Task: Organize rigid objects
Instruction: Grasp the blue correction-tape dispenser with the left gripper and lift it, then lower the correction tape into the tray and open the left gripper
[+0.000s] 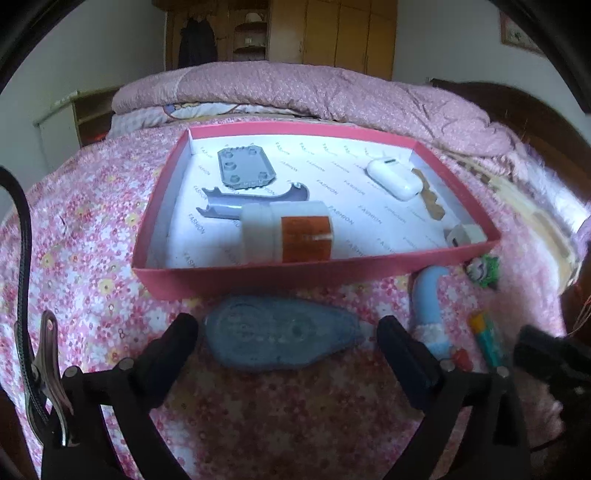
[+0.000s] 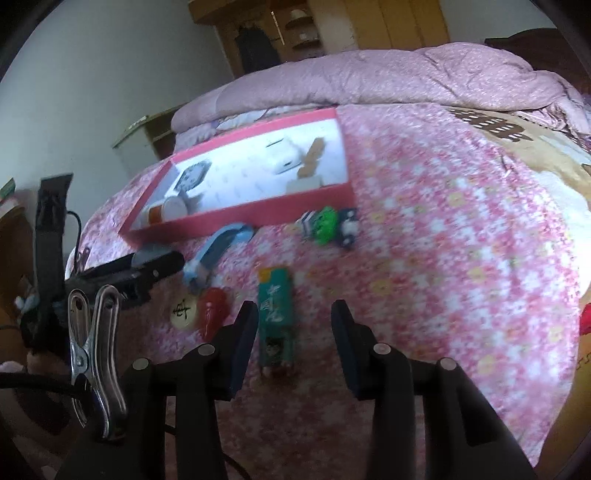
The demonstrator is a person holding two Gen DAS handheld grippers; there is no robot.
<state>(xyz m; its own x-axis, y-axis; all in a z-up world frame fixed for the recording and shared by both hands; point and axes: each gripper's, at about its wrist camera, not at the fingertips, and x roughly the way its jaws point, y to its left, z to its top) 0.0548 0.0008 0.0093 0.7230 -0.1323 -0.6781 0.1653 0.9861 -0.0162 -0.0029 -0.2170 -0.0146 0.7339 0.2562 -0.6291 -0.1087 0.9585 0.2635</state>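
A red shallow box (image 1: 258, 275) lies on the flowered bedspread. It holds a white bottle with an orange label (image 1: 288, 232), a grey plate (image 1: 245, 168), a grey clip (image 1: 251, 201), a white case (image 1: 393, 177) and a wooden piece (image 1: 430, 199). My left gripper (image 1: 288, 334) is open around a blue tape dispenser (image 1: 280, 338) just in front of the box. My right gripper (image 2: 293, 325) is open, just above a green lighter (image 2: 275, 314). A red charm (image 2: 212, 312), a blue curved tube (image 2: 218, 251) and a green toy (image 2: 325, 223) lie nearby.
A folded pink quilt (image 1: 295, 88) lies behind the box (image 2: 240, 218). Wooden wardrobes (image 1: 332, 33) stand at the back. The right gripper's tip (image 1: 546, 354) shows at the left view's right edge. The left gripper (image 2: 147, 271) shows in the right view.
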